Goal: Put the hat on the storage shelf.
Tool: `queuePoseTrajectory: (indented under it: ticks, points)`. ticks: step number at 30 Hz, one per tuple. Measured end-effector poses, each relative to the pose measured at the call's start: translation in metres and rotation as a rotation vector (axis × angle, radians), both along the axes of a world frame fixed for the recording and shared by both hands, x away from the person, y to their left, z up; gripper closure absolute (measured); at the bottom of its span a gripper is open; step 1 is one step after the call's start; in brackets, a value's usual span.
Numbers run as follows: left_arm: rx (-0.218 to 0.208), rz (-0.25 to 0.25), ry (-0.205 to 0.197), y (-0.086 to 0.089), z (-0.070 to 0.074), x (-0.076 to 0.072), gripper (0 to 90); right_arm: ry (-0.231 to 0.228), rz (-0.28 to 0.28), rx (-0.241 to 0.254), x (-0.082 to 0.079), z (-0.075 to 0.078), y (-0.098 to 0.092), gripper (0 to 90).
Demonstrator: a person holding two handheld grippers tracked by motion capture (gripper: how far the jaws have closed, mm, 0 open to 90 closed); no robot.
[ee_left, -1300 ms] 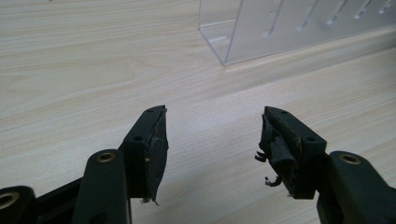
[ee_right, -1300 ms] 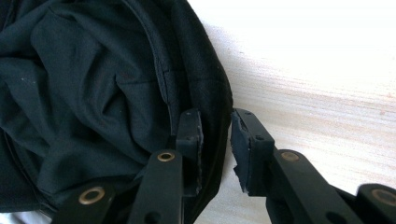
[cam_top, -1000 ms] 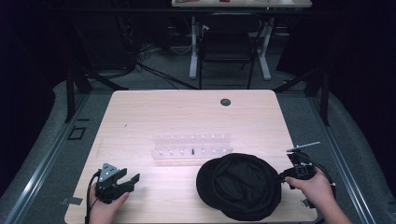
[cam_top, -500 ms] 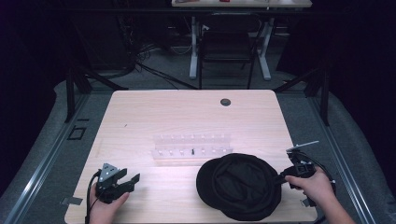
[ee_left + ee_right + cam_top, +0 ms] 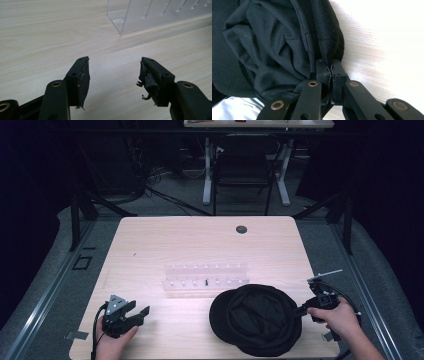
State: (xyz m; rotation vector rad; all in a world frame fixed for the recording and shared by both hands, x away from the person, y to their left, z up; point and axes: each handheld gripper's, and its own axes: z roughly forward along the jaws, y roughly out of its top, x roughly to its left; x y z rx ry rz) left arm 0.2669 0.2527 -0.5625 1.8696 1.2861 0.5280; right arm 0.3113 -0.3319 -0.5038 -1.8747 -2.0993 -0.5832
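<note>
R hand-held gripper [image 5: 330,71] pinched on hat [image 5: 255,318] edge; L hand-held gripper [image 5: 113,75] wide, idle on counter [image 5: 200,245]. Grab done, move pending imo.

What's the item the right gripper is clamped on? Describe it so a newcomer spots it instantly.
On the light wooden table, look at the near right corner, just in front of the clear plastic rack. There lies a round, crumpled black cap, its edge pinched by the right gripper. It is the table's only dark, soft fabric item.
</note>
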Motion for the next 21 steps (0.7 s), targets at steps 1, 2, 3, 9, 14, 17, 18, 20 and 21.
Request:
queuePoseTrajectory:
  ticks: [1,2,3,9,14,17,18,20,21]
  points:
    - [0.000,0.000,-0.001,0.000,0.000,0.000,41.1,-0.011,-0.003,0.000,-0.001,0.000,0.000,87.5]
    - [0.000,0.000,-0.001,0.000,0.000,0.000,41.1,-0.005,0.000,0.011,0.000,0.002,0.000,87.6]
    - [0.000,0.000,-0.001,0.000,0.000,0.000,41.1,-0.015,-0.013,0.023,-0.001,0.003,0.000,87.6]
    - [0.001,0.001,0.000,0.000,0.000,0.000,41.1,-0.028,-0.013,0.042,-0.004,0.012,0.000,87.6]
    - [0.002,0.001,0.001,0.000,0.000,0.000,41.1,-0.034,-0.011,0.038,-0.005,0.016,0.003,87.6]
    - [0.004,0.001,0.002,0.000,-0.001,0.000,41.2,-0.033,-0.016,0.040,-0.004,0.017,0.004,87.5]
    - [0.003,0.002,0.002,0.000,-0.001,0.000,41.1,-0.037,-0.035,0.034,-0.005,0.018,0.006,87.6]
    - [0.004,0.001,0.003,0.000,-0.001,0.000,41.2,-0.027,-0.030,0.034,-0.005,0.019,0.006,87.9]
    - [0.004,0.002,0.004,0.000,-0.001,0.000,41.1,-0.032,-0.029,0.044,-0.005,0.019,0.006,87.9]
